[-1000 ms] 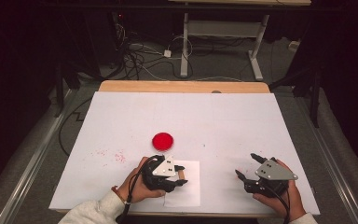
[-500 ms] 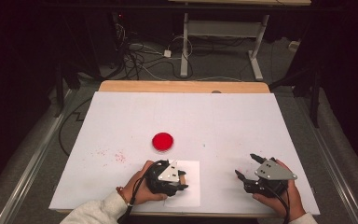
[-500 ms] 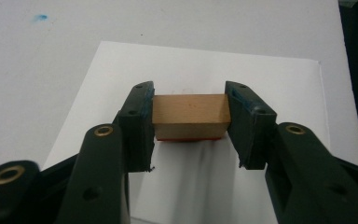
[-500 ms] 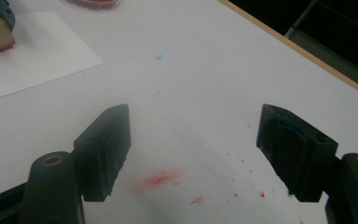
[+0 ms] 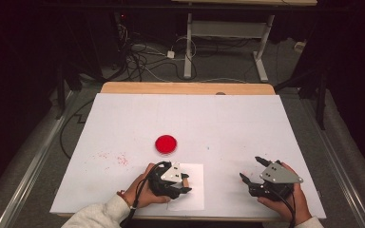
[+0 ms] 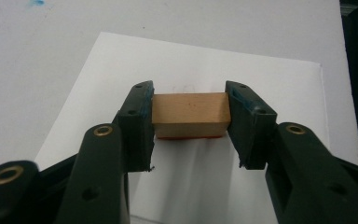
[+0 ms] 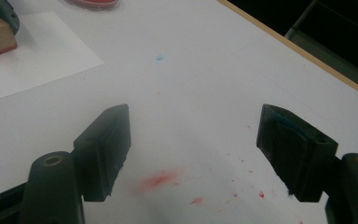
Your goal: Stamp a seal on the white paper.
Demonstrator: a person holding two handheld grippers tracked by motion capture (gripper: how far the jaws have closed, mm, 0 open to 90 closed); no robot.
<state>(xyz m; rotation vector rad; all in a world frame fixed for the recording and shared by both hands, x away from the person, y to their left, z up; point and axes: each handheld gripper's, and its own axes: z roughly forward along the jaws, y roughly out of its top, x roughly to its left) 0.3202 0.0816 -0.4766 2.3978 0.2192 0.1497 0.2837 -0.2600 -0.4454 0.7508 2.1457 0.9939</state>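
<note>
Nothing has shifted since earlier: your left hand-held gripper (image 6: 189,122) clamps the rectangular wooden block (image 6: 189,115) on the white paper sheet (image 6: 214,65) near the counter's (image 5: 190,114) front edge; your right hand-held gripper (image 7: 193,149) gapes wide, holding nothing.

Wooden stamp block (image 6: 189,114) — level, on paper (image 6: 279,93)

Wooden block (image 6: 189,114) on paper sheet (image 5: 192,173); ink pad (image 5: 166,144) behind it
</note>
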